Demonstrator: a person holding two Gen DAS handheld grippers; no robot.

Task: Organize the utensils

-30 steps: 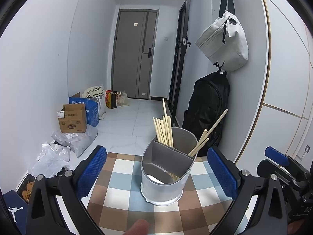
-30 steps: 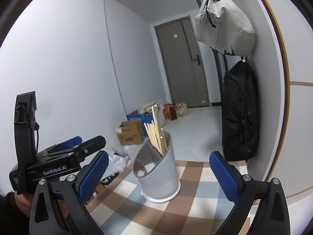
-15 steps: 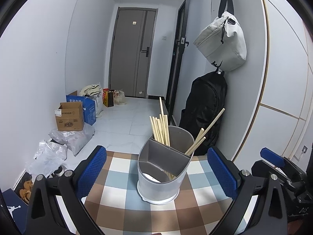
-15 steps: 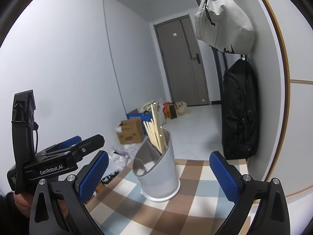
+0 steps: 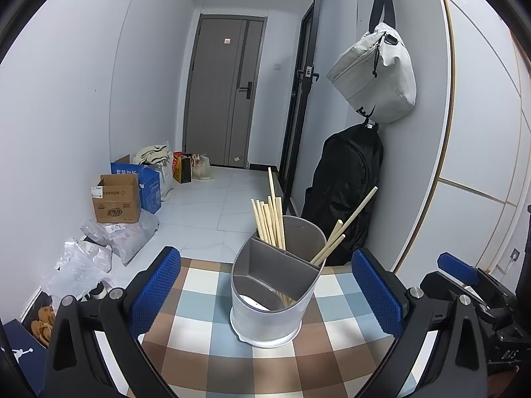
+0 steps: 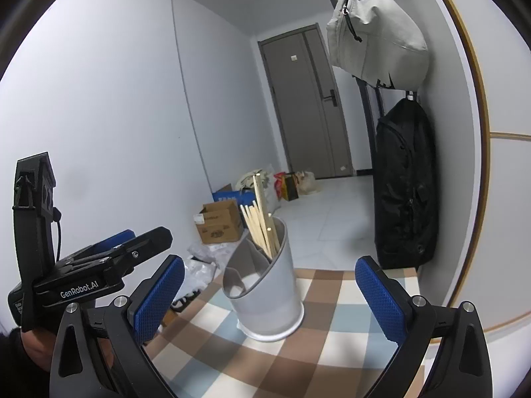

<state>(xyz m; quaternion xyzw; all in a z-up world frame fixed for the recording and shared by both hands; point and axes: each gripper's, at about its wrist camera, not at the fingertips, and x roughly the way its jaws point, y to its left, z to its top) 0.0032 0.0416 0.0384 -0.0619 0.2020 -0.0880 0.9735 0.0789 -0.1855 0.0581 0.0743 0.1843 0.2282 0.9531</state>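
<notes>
your grey plastic utensil holder [image 5: 272, 295] stands upright on the checked blue, brown and white tablecloth [image 5: 199, 348], near the far edge of the table. an inner wall divides it into compartments. the pale wooden chopsticks [image 5: 270, 222] sit in the rear compartment: one bunch stands nearly upright at the left, and a few lean out to the right over the rim. the front compartment looks mostly bare, with something pale at its bottom that you can't make out.

your left gripper [image 5: 265, 293] is released, its blue-padded fingers [image 5: 156, 290] spread wide on either side of the holder, not touching it and holding nothing. your right gripper [image 6: 268, 298] is likewise spread apart and holds nothing; the holder sits between its blue pads [image 6: 381, 298], apart from both. from the right wrist view you see the left gripper's black body at the lower left, with your hand [image 6: 30, 351] gripping it.

beyond the table, a black backpack [image 5: 345, 192] hangs on the right wall beneath a light grey sling bag [image 5: 378, 76]. a brown cardboard box [image 5: 114, 199] and plastic bags lie on the white tiled floor at the left, near a grey door [image 5: 225, 93].
</notes>
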